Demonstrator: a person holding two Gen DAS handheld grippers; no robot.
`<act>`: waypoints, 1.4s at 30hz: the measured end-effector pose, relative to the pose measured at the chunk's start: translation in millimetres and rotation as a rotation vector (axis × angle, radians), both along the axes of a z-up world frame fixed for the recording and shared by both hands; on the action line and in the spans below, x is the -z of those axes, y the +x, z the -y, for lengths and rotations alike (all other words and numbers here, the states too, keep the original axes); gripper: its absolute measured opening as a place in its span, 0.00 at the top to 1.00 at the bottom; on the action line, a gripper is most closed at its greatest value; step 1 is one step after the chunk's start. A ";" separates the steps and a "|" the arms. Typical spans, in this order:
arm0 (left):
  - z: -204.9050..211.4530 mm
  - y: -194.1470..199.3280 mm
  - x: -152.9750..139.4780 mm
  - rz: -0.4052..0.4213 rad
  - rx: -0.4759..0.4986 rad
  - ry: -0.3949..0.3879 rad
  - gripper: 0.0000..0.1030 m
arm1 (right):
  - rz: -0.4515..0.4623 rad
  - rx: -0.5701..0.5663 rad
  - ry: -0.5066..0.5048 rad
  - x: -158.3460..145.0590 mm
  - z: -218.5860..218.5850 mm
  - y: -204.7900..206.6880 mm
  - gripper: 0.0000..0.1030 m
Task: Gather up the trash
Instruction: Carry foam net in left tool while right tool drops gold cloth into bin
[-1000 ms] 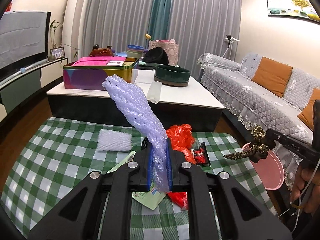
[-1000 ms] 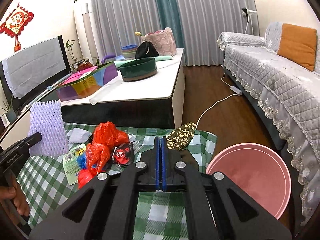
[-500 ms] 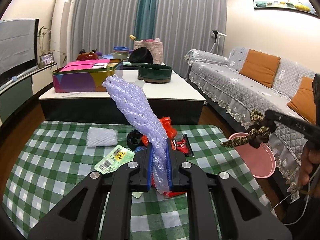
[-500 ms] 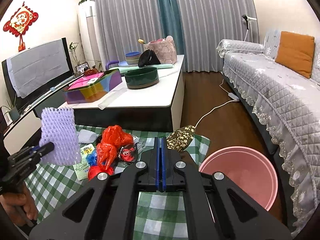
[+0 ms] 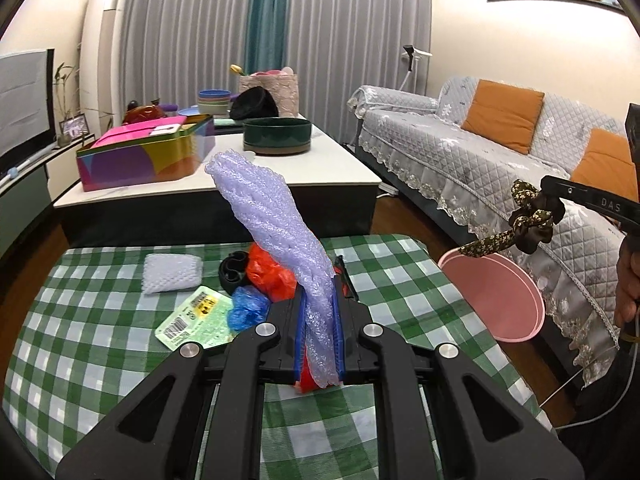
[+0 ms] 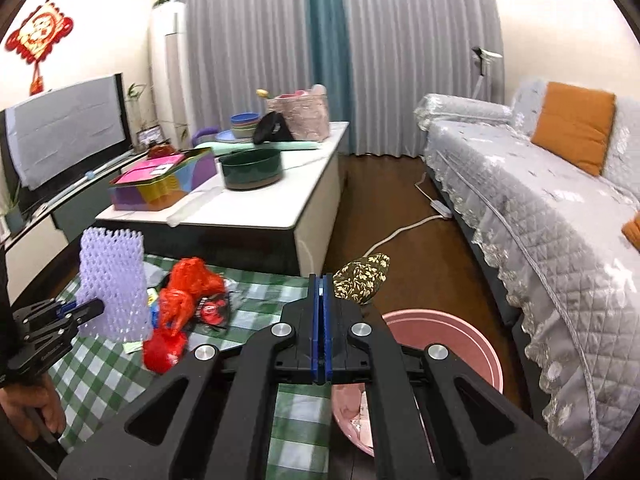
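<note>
My left gripper [image 5: 319, 308] is shut on a purple foam net sleeve [image 5: 272, 224], held above the green checked table [image 5: 100, 320]; the sleeve also shows in the right wrist view [image 6: 114, 280]. My right gripper [image 6: 322, 292] is shut on a dark floral fabric scrunchie [image 6: 362, 280], also seen in the left wrist view [image 5: 532, 220], held over the near rim of the pink bin [image 6: 452, 340]. On the table lie a red plastic bag [image 5: 272, 276], a blue wrapper [image 5: 248, 308], a green label [image 5: 196, 320] and a white foam net [image 5: 170, 278].
The pink bin [image 5: 492, 296] stands on the floor at the table's right edge, with some scraps inside. A white coffee table [image 5: 224, 184] with a colourful tin and a dark green bowl stands behind. A grey sofa [image 5: 500, 168] runs along the right.
Both grippers have risen and pulled back with their loads. The right gripper now sits closer over the pink bin. More of the table litter shows under the left gripper.
</note>
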State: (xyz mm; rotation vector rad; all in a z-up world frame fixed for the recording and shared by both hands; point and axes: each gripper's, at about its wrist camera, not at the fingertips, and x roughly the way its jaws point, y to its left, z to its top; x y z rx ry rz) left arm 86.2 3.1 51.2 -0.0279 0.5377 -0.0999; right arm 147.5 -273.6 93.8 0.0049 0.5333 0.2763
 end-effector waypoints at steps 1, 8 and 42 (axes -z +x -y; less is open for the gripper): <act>3.2 0.7 1.1 -0.002 0.005 0.004 0.89 | 0.000 0.009 0.005 2.1 3.0 0.5 0.98; 23.7 8.8 7.1 -0.016 0.045 0.016 0.89 | 0.019 0.071 0.003 7.5 25.2 8.1 0.98; 105.4 38.0 7.0 -0.020 0.205 0.031 0.89 | 0.053 0.231 -0.042 6.5 79.3 19.3 0.98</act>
